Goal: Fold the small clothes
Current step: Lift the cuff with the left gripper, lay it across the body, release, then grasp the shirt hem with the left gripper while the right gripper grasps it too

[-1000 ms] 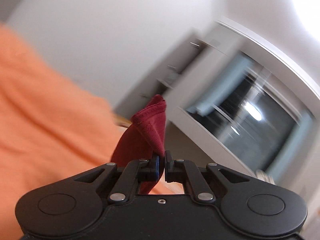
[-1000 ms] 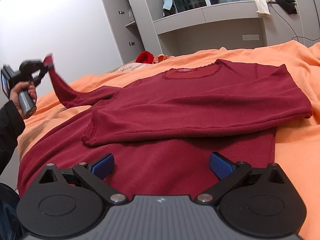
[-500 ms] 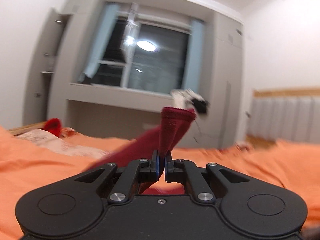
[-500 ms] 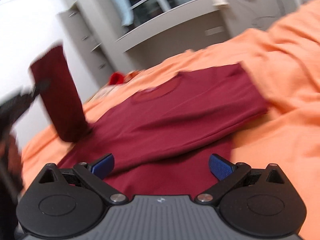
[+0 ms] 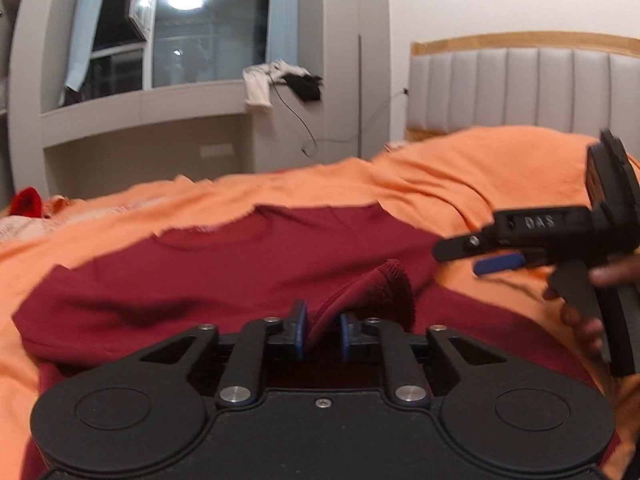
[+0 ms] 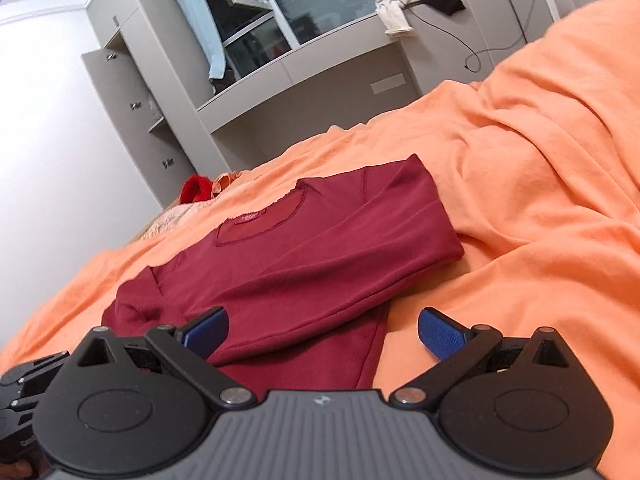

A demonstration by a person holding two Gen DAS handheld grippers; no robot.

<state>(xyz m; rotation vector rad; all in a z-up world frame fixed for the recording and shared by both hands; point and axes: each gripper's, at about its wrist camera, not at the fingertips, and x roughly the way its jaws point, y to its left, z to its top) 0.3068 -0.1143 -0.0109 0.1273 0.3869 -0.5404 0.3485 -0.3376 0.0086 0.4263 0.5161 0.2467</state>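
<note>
A dark red long-sleeved shirt lies on the orange bedspread, its sides folded in. It also shows in the left wrist view. My left gripper is low over the shirt. The sleeve cuff sits between its blue pads, which stand slightly apart. My right gripper is open and empty, low over the shirt's right hem. It shows from the side in the left wrist view, held in a hand.
A grey window bench with white and black clothes stands beyond the bed. A padded grey headboard is at the right. A red item and pale fabric lie at the bed's far edge.
My left gripper swung the sleeve from high at the left across and down onto the shirt body, and its pads have parted a little. My right gripper shifted right, staying open.
</note>
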